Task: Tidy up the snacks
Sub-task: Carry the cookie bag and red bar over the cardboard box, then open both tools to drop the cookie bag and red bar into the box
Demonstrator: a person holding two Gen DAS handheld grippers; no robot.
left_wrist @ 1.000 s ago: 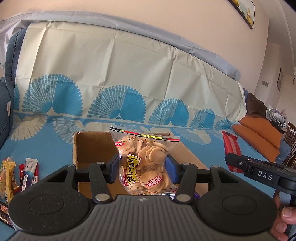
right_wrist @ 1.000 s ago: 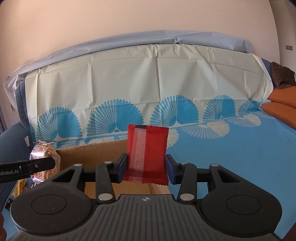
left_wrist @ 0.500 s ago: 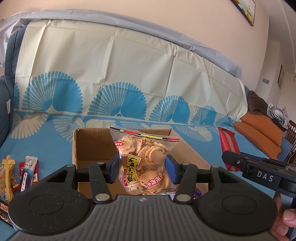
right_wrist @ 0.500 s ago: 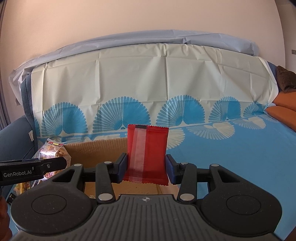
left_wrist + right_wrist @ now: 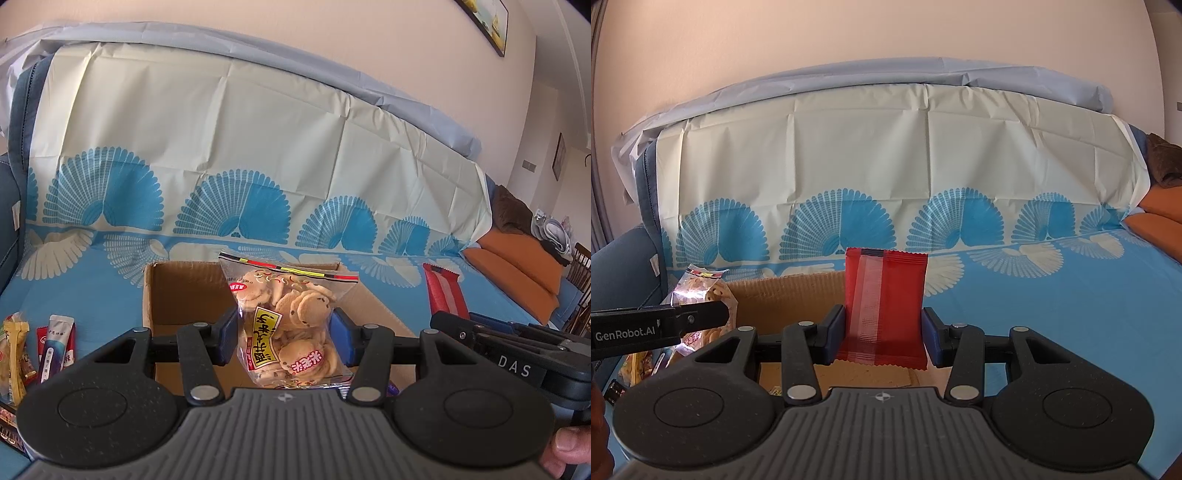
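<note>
The open brown cardboard box (image 5: 192, 295) lies just below and beyond both hand-held grippers, the left hand-held gripper (image 5: 284, 338) clamping an upright clear cookie bag (image 5: 290, 321), the right hand-held gripper (image 5: 882, 334) an upright red foil packet (image 5: 884, 302).

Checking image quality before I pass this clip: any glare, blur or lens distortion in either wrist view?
Left wrist view: sharp, no motion blur; fisheye bows the wall and sofa cover; the cookie bag is readable. Right wrist view: equally sharp and bowed; bright glare washes out the cookie bag at left; the red packet is evenly lit.
</note>
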